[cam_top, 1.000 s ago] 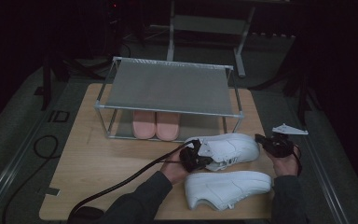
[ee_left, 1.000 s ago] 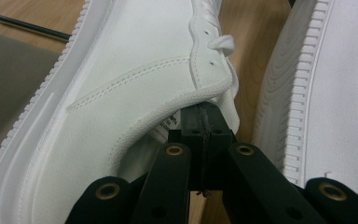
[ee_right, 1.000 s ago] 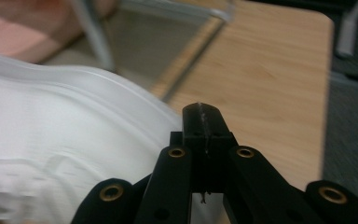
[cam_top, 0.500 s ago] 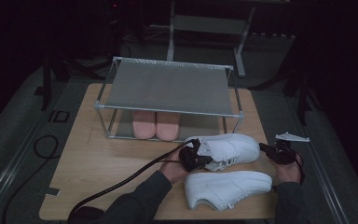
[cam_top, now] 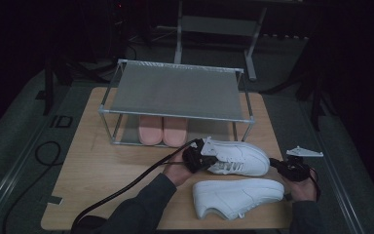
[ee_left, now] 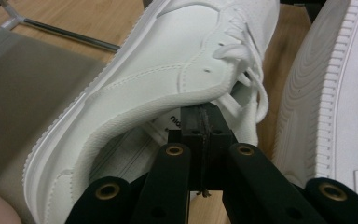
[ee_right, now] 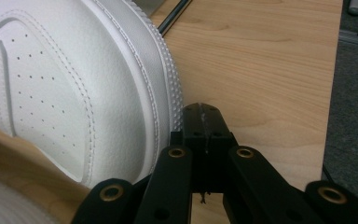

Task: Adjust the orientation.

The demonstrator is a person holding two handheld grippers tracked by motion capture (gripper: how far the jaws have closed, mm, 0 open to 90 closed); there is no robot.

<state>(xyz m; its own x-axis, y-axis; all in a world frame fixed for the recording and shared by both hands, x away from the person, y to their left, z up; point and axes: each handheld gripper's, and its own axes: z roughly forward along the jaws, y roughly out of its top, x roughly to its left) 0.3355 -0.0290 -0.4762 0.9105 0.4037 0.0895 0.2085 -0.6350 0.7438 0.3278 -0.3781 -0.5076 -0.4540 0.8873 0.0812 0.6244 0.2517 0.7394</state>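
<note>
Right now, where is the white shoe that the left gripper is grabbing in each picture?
High view: the held white shoe lies right of centre, in front of the rack, heel at the left gripper.
Left gripper view: the shoe stretches from lower left to top centre, its collar in the shut jaws.
Right gripper view: its toe is at the left, beside the right gripper.
Shared landmark: the wooden table.

The high view is dim, its surroundings nearly black; both gripper views are brighter, softly blurred up close.
</note>
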